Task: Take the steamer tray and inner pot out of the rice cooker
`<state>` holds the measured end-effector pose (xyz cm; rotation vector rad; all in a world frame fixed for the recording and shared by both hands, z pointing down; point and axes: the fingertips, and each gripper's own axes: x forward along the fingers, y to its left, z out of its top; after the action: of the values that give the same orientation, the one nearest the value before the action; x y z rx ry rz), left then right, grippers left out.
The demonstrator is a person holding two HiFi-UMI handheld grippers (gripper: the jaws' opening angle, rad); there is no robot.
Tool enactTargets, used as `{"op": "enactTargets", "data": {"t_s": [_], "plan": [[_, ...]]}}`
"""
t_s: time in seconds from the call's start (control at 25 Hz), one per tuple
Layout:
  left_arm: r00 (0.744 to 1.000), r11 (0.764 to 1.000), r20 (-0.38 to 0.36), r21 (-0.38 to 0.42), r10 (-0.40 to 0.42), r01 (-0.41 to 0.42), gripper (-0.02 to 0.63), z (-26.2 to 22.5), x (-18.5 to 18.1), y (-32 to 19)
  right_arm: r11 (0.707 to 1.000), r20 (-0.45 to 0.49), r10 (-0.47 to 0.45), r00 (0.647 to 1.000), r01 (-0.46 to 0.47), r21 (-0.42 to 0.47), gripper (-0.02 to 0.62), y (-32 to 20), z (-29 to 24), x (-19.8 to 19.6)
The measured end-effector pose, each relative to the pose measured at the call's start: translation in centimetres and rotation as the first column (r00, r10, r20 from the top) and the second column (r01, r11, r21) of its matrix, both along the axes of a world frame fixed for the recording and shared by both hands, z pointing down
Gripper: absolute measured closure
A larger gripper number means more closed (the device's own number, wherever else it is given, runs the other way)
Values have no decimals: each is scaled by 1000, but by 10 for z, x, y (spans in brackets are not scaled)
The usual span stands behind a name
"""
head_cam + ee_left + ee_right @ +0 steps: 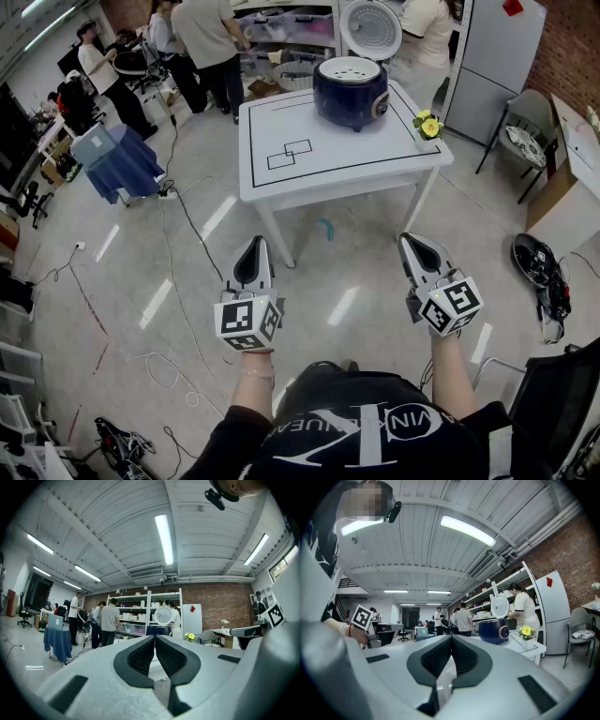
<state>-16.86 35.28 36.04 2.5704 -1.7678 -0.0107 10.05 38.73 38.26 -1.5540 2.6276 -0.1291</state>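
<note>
— Black top (356,436) with white print fills the bottom edge of the head view, and two bare forearms reach out of it. What do they carry?

— One tool each. Left tool (252,244) and right tool (412,240) stand on the near side of the counter (319,164), well apart from it, above the pale floor. Both point level toward it.

— And the jaws?

— Closed on both. The left gripper view shows that tool's dark ribbed jaws meeting at the tips with nothing between them. The right gripper view shows the same: jaws together, empty.

— Where does the rice cooker (350,94) sit?

— On the counter, toward its far edge and right of its middle. It is dark blue, and its lid (370,28) stands swung up behind it. The white perforated steamer tray (349,68) lies in the cooker's mouth. The inner pot is hidden beneath the tray, so I cannot make it out.

— Anything else on the counter?

— A black outline runs round its top, and two small overlapping squares (289,153) are drawn left of its middle. Yellow flowers (427,124) stand at its right edge, near the cooker but not touching it.

— Farther out?

— A blue-draped stand (117,161) sits left of the counter, with a dark cable (178,202) on the floor between them. A grey chair (525,141) stands to the counter's right. Past its far left corner several people (211,33) stand by shelves (291,28), and past its far right corner is a white fridge (497,56).
</note>
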Motion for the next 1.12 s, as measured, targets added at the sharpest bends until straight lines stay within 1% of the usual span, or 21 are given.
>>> {"op": "enactTargets", "data": {"t_s": [0.24,0.6,0.76,0.88,0.96,1.04,1.08,1.12], "plan": [[1000,1000,-8,-21,9,-9,594,7,5,0,1000,-2,2,1000,-2,-18,598,2,6,7],[1000,999,1,-33,7,-7,594,14,5,-5,1000,-6,-7,1000,7,-14,598,-5,8,8],[1000,999,-17,-35,4,-4,594,15,5,-10,1000,-13,-12,1000,12,-7,598,-9,8,10],[1000,1000,-24,-13,3,-4,592,6,6,-15,1000,35,19,999,-19,2,597,-15,4,18],[1000,1000,-30,-15,8,-8,588,3,6,-15,999,81,49,996,-48,-12,597,-17,5,24],[1000,1000,-28,-16,8,-8,588,1,7,-18,998,104,56,993,-53,-26,475,-22,5,27],[1000,1000,-25,-16,8,-8,587,0,7,-22,998,110,57,992,-55,-25,474,-27,4,28],[1000,1000,-24,-18,11,-11,564,0,8,-28,998,114,60,992,-58,-22,474,-31,3,29]]}}
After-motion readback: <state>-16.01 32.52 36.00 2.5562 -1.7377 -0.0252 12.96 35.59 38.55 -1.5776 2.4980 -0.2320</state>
